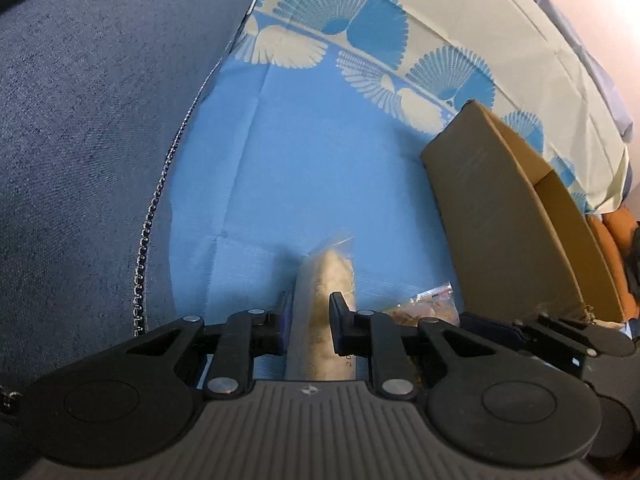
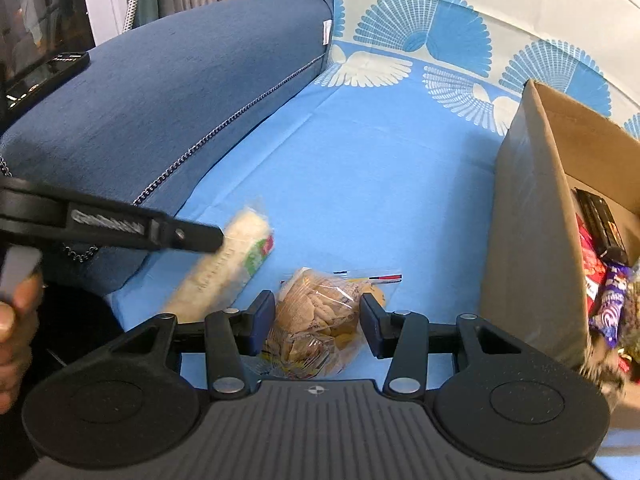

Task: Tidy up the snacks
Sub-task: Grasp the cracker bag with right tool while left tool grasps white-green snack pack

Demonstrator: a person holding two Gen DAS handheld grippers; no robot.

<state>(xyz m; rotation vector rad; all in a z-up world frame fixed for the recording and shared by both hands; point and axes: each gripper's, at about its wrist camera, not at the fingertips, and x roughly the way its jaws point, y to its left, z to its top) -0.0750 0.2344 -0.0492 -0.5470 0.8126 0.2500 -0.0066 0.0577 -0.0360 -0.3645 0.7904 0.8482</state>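
Note:
My left gripper is shut on a long pale snack roll in clear wrap; the roll lies on the blue sheet and also shows in the right wrist view. My right gripper is open, its fingers on either side of a clear bag of golden chips, not closed on it. The chips bag also shows in the left wrist view. A cardboard box stands at the right and holds several wrapped snacks.
A dark blue cushion lies at the left, with a bead chain along its edge. A blue sheet with a fan pattern covers the seat. The box also shows in the left wrist view. The person's hand is at the left edge.

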